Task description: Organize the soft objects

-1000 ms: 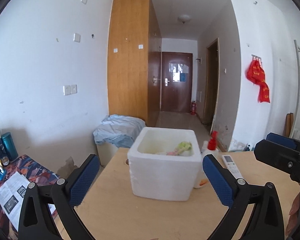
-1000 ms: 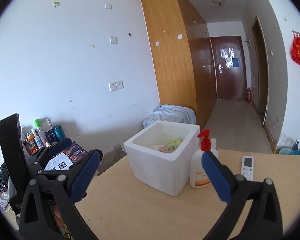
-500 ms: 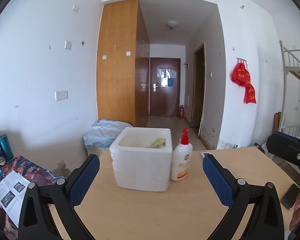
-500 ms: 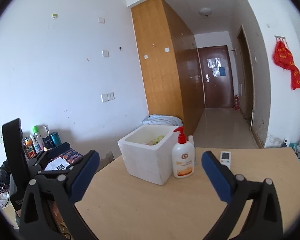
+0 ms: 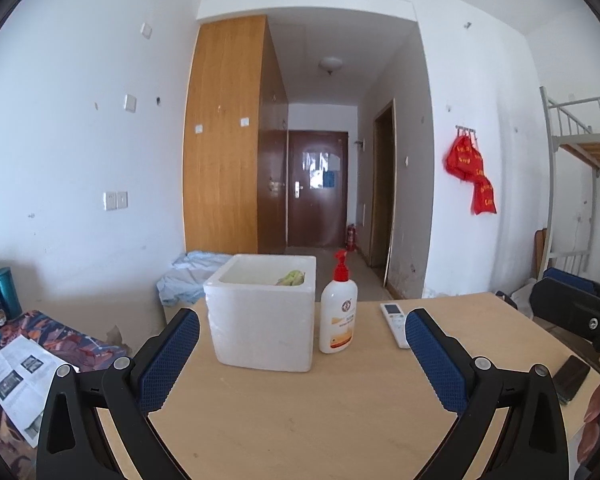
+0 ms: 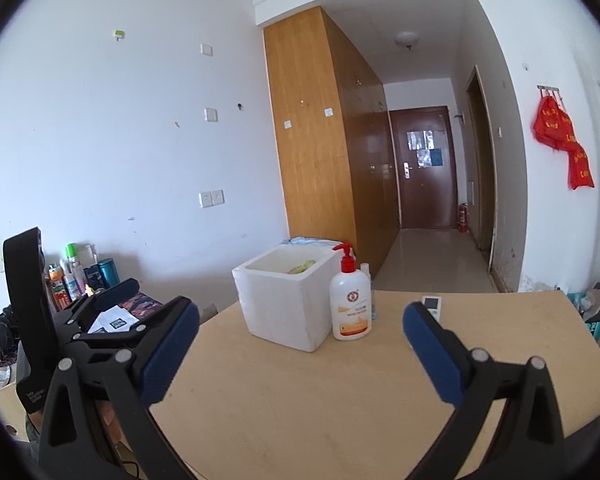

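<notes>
A white foam box (image 5: 262, 314) (image 6: 286, 300) stands at the far side of the wooden table (image 5: 300, 412) (image 6: 340, 392). A yellow-green soft object (image 5: 291, 278) (image 6: 302, 267) peeks over its rim; the other contents are hidden. My left gripper (image 5: 302, 344) is open with nothing between its blue pads, well short of the box. My right gripper (image 6: 300, 338) is open and empty too, also back from the box. The right gripper's body (image 5: 572, 314) shows at the right edge of the left wrist view, and the left gripper's body (image 6: 80, 320) shows at the left of the right wrist view.
A white pump bottle with a red top (image 5: 338, 314) (image 6: 350, 300) stands right of the box, a white remote (image 5: 396, 320) (image 6: 432, 306) beyond it. A dark phone (image 5: 571, 374) lies near the table's right edge. A side table with papers and bottles (image 5: 16, 344) (image 6: 80, 276) is at left.
Both grippers have drawn back from the foam box and risen, so the box and bottle look smaller and farther away. Both stayed open and empty.
</notes>
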A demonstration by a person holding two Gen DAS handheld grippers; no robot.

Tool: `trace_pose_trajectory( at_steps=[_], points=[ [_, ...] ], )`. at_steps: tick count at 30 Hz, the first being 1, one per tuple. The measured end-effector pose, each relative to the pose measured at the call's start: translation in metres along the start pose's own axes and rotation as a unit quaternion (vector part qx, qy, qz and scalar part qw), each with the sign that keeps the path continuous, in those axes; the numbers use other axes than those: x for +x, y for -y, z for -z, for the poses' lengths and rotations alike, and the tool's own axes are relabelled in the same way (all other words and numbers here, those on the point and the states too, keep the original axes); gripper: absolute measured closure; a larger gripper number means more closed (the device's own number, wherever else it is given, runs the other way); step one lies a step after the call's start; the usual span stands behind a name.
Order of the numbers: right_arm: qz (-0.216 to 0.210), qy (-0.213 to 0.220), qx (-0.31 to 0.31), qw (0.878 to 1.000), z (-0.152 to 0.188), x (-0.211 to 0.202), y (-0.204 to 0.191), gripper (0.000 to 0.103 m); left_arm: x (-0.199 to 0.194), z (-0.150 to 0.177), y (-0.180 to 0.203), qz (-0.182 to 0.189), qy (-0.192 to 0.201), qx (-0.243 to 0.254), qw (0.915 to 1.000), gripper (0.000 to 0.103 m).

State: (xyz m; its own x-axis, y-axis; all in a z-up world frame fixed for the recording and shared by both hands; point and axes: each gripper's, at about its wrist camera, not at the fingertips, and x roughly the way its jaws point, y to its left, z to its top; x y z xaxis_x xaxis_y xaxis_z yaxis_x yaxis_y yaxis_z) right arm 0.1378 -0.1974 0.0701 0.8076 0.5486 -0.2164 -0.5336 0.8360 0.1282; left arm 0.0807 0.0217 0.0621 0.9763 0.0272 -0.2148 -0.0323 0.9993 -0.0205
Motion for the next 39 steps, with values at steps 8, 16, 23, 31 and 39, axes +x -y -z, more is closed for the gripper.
trace_pose_trajectory(
  at_steps=[8, 16, 23, 31, 39],
  points=[
    [-0.006, 0.005, 0.007, 1.0, 0.018, -0.011, 0.002, 0.0, -0.022, 0.012, 0.007, 0.001, 0.031, 0.004, 0.9995, 0.0],
    [-0.013, 0.007, 0.011, 1.0, 0.037, -0.016, 0.004, 0.0, -0.036, 0.029, 0.009, 0.0, 0.046, 0.007, 0.9989, 0.0],
    [-0.009, 0.008, 0.013, 1.0, 0.055, -0.02, 0.004, 0.0, -0.049, 0.044, 0.012, -0.002, 0.067, 0.018, 0.9976, 0.0],
    [-0.004, -0.008, 0.016, 1.0, 0.07, -0.016, 0.005, 0.0, -0.053, 0.065, 0.011, -0.007, 0.061, 0.013, 0.998, 0.0],
    [0.009, -0.004, 0.013, 1.0, 0.08, -0.022, -0.001, 0.0, -0.045, 0.081, 0.008, -0.007, 0.052, 0.006, 0.9986, 0.0]
  ],
)
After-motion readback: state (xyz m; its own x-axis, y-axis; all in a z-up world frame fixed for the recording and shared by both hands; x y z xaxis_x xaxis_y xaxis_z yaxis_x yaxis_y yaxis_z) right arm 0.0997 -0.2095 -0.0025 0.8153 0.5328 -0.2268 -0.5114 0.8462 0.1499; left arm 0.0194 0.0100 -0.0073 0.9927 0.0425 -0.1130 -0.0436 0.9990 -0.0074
